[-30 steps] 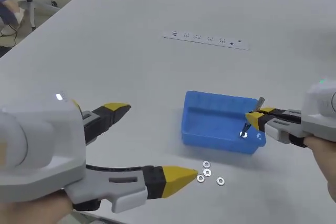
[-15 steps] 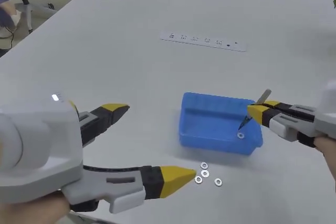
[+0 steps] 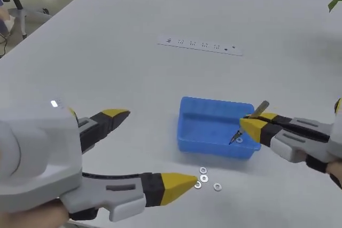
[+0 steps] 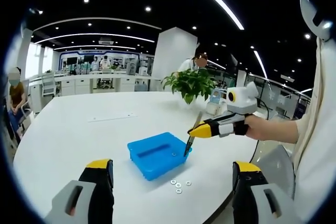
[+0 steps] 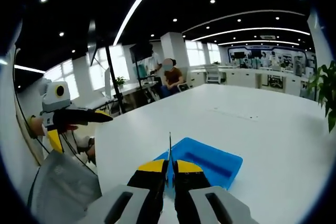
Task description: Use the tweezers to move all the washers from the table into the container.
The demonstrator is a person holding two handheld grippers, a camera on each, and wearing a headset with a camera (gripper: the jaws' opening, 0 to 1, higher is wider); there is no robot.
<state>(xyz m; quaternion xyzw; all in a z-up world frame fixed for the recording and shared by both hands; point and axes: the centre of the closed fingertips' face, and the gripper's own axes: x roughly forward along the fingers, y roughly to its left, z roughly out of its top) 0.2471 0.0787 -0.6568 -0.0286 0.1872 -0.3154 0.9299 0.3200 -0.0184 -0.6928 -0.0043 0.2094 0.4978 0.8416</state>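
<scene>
1. The right tongs (image 3: pixel 245 125) are pressed together, clamped on the tweezers (image 3: pixel 234 137). The tweezers slant down into the right end of the blue container (image 3: pixel 212 148).
2. One washer (image 3: pixel 240 140) lies inside the container just beside the tweezers' tip. I cannot tell whether they touch.
3. Four more washers (image 3: pixel 204 178) lie in a loose cluster on the bench (image 3: pixel 107 52), just in front of the container.
4. The left tongs (image 3: pixel 157 147) stand wide apart, holding nothing, left of the container. Their nearer tip is close to the cluster.
5. A white power strip (image 3: pixel 199 45) lies farther back on the bench.
</scene>
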